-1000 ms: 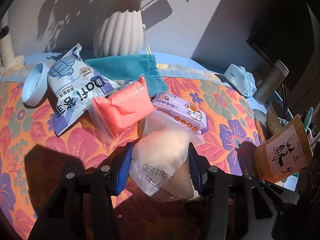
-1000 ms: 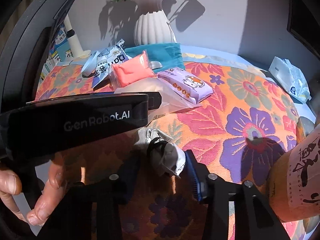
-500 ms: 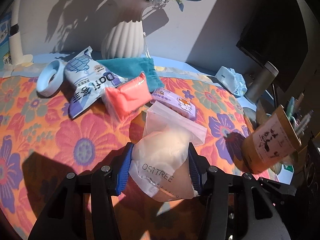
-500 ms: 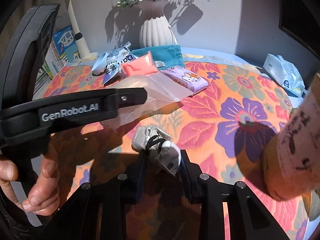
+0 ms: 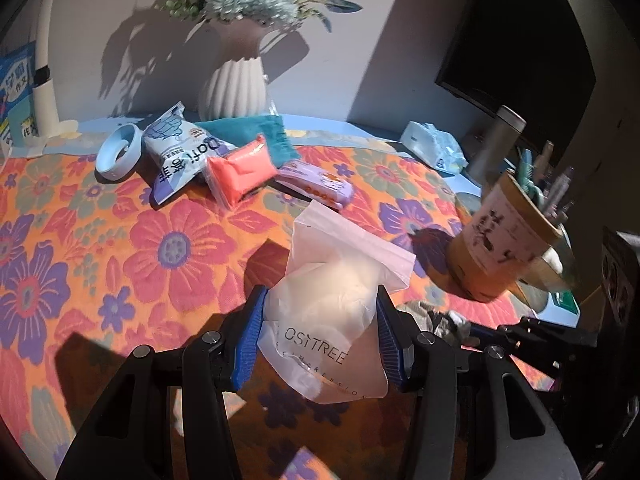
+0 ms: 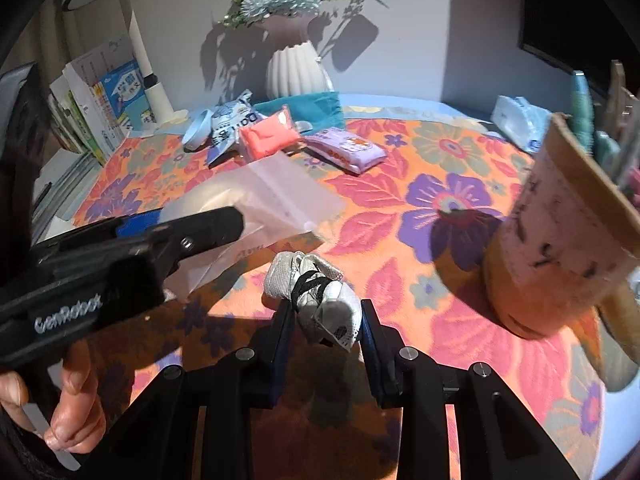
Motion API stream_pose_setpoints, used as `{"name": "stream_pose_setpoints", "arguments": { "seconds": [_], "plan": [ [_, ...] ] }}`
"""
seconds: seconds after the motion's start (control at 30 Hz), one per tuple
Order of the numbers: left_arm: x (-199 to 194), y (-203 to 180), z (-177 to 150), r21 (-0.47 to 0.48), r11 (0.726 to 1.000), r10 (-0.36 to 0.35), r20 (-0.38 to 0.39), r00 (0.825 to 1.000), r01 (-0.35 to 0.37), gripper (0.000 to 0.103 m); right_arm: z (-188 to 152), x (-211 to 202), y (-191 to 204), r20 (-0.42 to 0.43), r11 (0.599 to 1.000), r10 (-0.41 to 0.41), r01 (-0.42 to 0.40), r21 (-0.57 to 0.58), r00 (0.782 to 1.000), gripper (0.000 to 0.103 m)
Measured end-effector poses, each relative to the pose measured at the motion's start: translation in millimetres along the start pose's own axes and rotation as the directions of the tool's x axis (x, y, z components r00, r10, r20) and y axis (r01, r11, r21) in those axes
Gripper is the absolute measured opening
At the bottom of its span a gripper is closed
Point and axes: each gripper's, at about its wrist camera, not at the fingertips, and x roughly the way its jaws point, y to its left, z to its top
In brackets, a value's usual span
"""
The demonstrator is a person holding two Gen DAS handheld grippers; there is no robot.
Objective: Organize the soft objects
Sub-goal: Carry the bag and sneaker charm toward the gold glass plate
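My left gripper (image 5: pixel 320 320) is shut on a translucent zip bag (image 5: pixel 336 296) printed OSITREE and holds it above the floral cloth (image 5: pixel 120 240); the bag also shows in the right wrist view (image 6: pixel 276 196). My right gripper (image 6: pixel 325 320) is shut on a rolled white sock bundle (image 6: pixel 320 300) tied with a black band, lifted off the cloth. The bundle shows low right in the left wrist view (image 5: pixel 436 316). At the back lie a coral pouch (image 5: pixel 240 170), a white snack bag (image 5: pixel 180 152), a purple tissue pack (image 5: pixel 316 184) and a teal cloth (image 5: pixel 252 130).
A ribbed white vase (image 5: pixel 234 88) with flowers stands at the back. A brown pen cup (image 5: pixel 508 248) stands at right, close to my right gripper (image 6: pixel 560 248). A blue ring (image 5: pixel 118 152), a blue tissue pack (image 5: pixel 434 146), a lamp post (image 5: pixel 44 88) and books (image 6: pixel 96 100) ring the cloth.
Both grippers have pulled back and up from the pile with their loads. The right gripper closed on the sock bundle and lifted it; the pen cup now looms nearer on the right.
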Motion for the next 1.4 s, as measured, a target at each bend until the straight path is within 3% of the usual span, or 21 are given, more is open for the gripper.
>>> {"name": "stream_pose_setpoints", "arguments": {
  "seconds": [0.23, 0.57, 0.97, 1.4],
  "plan": [
    [-14.3, -31.9, -13.5, 0.054, 0.998, -0.025, 0.009, 1.0, 0.024, 0.048, -12.3, -24.5, -20.1, -0.043, 0.997, -0.04, 0.043, 0.063, 0.998, 0.031],
    [-29.8, -91.3, -27.9, 0.163, 0.984, -0.081, 0.009, 0.997, 0.078, 0.048, -37.7, -76.7, -65.2, -0.007, 0.983, -0.119, 0.119, 0.141, 0.993, 0.031],
    [-32.3, -185.8, -37.8, 0.328, 0.93, -0.171, -0.016, 0.985, 0.167, 0.048, -61.0, -128.1, -144.1, 0.041, 0.935, -0.198, 0.176, 0.307, 0.979, 0.031],
    [-2.9, -275.8, -5.6, 0.411, 0.883, -0.238, -0.026, 0.971, 0.227, 0.048, -66.0, -166.0, -234.3, 0.091, 0.859, -0.295, 0.222, 0.462, 0.951, 0.031]
  ]
}}
